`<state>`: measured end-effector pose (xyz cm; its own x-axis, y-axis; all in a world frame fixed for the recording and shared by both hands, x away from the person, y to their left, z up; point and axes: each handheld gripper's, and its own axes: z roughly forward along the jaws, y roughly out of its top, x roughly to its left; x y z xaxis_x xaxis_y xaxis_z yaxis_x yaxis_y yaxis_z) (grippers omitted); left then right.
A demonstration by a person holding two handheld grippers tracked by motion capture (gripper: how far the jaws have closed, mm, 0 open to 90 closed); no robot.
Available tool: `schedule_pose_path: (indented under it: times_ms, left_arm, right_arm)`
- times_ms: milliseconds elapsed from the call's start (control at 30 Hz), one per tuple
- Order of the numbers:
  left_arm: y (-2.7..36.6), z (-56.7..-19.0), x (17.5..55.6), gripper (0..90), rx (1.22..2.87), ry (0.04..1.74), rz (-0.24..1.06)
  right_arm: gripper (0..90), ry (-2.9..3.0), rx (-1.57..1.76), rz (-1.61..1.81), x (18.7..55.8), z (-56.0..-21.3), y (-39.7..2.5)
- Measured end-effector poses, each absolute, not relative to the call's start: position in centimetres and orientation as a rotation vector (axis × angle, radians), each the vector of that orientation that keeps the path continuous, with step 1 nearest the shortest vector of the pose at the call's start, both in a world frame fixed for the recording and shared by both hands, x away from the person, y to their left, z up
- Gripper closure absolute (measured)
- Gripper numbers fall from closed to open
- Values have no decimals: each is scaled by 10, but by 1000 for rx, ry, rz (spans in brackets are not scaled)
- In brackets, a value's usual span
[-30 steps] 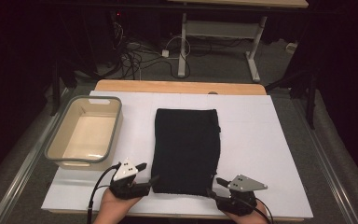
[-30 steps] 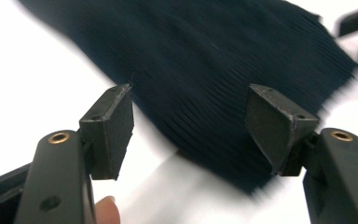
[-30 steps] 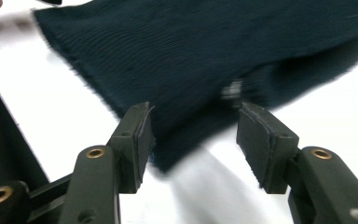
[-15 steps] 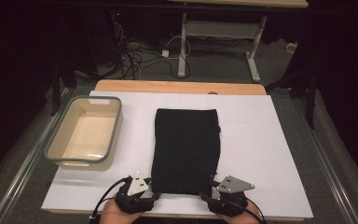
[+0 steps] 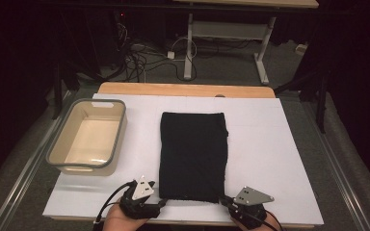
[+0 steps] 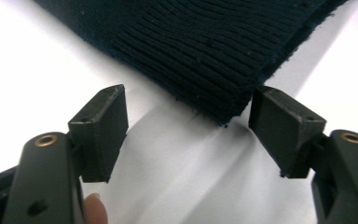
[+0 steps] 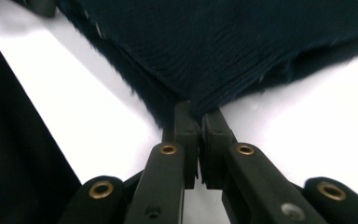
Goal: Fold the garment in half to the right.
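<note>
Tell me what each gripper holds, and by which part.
The right gripper is shut on the near right corner of the dark knit cloth. The left gripper is open at the near left corner, holding nothing.

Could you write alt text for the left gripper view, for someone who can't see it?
The left gripper, its two black jaws wide open, points at the near corner of a dark navy ribbed knit cloth lying on a white table surface. One jaw almost meets the cloth's corner.
</note>
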<state>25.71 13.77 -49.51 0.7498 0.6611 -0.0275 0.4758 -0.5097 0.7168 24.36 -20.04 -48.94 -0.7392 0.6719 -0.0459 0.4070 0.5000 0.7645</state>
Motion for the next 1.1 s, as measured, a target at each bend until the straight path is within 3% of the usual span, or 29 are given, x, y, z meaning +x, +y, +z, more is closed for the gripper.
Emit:
schedule_pose_path:
  times_ms: [100, 300, 533, 800, 1033, 1100]
  left_arm:
    - [137, -495, 256, 407, 2209, 815, 310]
    - [134, -493, 252, 782, 2197, 758, 327]
    - [152, -483, 249, 804, 2103, 783, 398]
    - [188, -484, 250, 804, 2062, 903, 459]
    - [198, -494, 249, 800, 2072, 960, 422]
    - [200, -494, 248, 763, 2051, 956, 401]
  right_arm:
    - [886, 2408, 905, 1093, 244, -490, -197]
    - [887, 2417, 883, 1102, 240, -491, -191]
    - [886, 2429, 840, 1139, 238, -488, -180]
    - [886, 2502, 708, 1198, 238, -489, -141]
    - [886, 2564, 624, 1192, 239, -495, -119]
    - [856, 2569, 620, 1190, 239, -494, -119]
